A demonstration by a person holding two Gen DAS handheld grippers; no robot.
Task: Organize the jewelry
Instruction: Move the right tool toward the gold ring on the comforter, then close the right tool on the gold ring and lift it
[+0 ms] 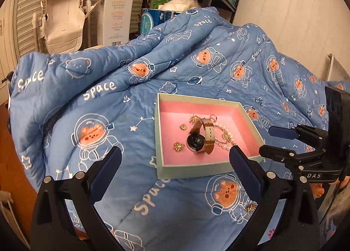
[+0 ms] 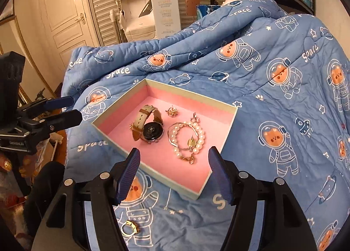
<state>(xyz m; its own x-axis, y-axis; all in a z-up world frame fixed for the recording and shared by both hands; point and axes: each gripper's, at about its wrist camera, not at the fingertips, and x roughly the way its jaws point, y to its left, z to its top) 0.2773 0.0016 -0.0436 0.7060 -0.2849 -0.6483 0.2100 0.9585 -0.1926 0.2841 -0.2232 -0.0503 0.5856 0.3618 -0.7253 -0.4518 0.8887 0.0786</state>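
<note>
A shallow box [image 2: 227,120] with pale green walls and a pink lining sits on a blue quilt [image 2: 273,102] printed with space bears. Inside lie a wristwatch [image 2: 151,129] with a tan and cream strap, face down or turned away so its dial cannot be read, a pearl bracelet [image 2: 198,139] tangled with a thin gold chain and a small charm whose shape is hard to make out, and several small gold pieces: one [image 2: 172,111] beside the watch in the right wrist view, and a stud [image 1: 183,127] and a flower-like piece [image 1: 178,146] in the left wrist view.

The left gripper [image 1: 175,161] hovers over the near edge of the box, its fingers [image 1: 245,176] spread wide with nothing between them; its right finger hides part of the box's near corner. The right gripper [image 2: 172,174] hangs above the box's near wall, fingers [image 2: 129,176] parted and empty.

A gold ring [image 2: 129,228] lies on the quilt outside the box, partly cut off by the right gripper's frame. Another small gold item [image 1: 250,208] shows on the quilt behind the left gripper's right finger, too hidden to identify.
</note>
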